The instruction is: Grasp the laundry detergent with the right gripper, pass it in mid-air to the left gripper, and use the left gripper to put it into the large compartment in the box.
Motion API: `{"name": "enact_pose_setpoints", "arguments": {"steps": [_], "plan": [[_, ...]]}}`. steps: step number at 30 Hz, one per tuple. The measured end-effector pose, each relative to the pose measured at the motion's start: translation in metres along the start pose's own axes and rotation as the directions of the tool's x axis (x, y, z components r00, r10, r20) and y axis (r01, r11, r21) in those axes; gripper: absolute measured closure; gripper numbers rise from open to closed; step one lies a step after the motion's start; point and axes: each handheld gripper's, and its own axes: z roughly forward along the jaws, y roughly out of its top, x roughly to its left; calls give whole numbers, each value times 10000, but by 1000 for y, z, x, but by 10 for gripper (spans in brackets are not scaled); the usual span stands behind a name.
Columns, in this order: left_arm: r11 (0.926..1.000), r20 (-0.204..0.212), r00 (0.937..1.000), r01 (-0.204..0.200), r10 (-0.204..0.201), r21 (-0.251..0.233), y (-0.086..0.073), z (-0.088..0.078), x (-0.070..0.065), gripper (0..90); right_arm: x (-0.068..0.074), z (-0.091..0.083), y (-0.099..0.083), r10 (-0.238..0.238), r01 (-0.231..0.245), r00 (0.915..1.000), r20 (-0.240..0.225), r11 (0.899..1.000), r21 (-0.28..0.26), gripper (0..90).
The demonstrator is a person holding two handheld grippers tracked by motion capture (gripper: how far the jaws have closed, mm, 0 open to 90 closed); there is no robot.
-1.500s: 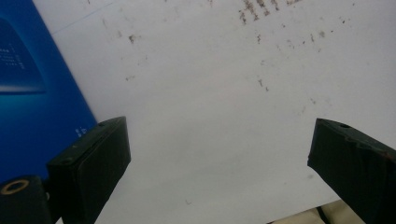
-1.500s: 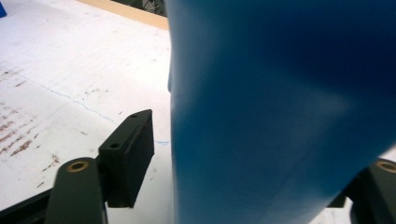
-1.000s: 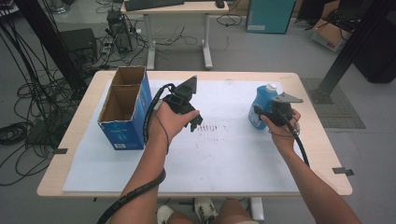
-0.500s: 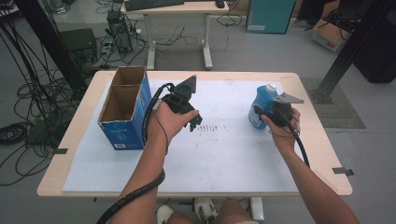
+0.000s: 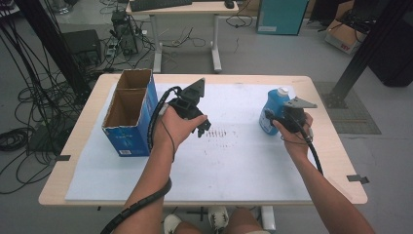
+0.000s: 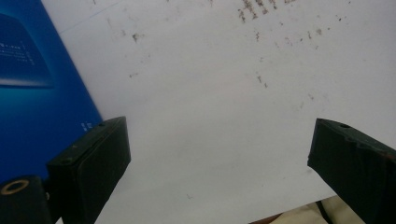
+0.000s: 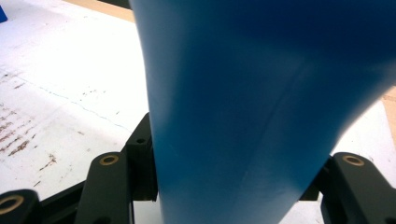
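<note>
At the right side of the surface (image 5: 311,161), the blue bottle (image 5: 272,111) is being clamped upright by the right gripper (image 5: 287,117); jaws should be kept squarely on its body while lifting toward the cardboard box (image 5: 127,117). The left gripper (image 5: 187,105), jaws apart and empty, is being held above the white sheet (image 5: 234,161).

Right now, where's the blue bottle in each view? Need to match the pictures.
High view: bottle stands upright at the table's right, in the right gripper.
Left gripper view: not in it; the blue at left is the box.
Right gripper view: bottle fills the centre, clamped between the jaws.
Shared landmark: the white mat with dark speckles, also seen in the left gripper view and the right gripper view.
</note>
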Motion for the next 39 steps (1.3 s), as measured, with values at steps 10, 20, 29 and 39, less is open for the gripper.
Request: {"name": "enact_pose_setpoints", "arguments": {"steps": [10,20,29,39], "plan": [[10000,-48,10000,-30,30,-38,1,-1,-2,60,-1,0,-1,35,-35,10000,-44,10000,-60,420],[10000,-75,10000,-59,59,-24,1,-2,-3,60,-2,0,-1,147,-148,9999,-83,9998,-139,431],[10000,-87,9999,-79,79,-20,4,-1,-5,60,-2,0,-2,166,-167,9998,-106,9997,-166,437],[9999,-113,9998,-154,154,-24,3,-3,-6,60,-2,0,-2,177,-179,9998,-98,9997,-146,443]]}}
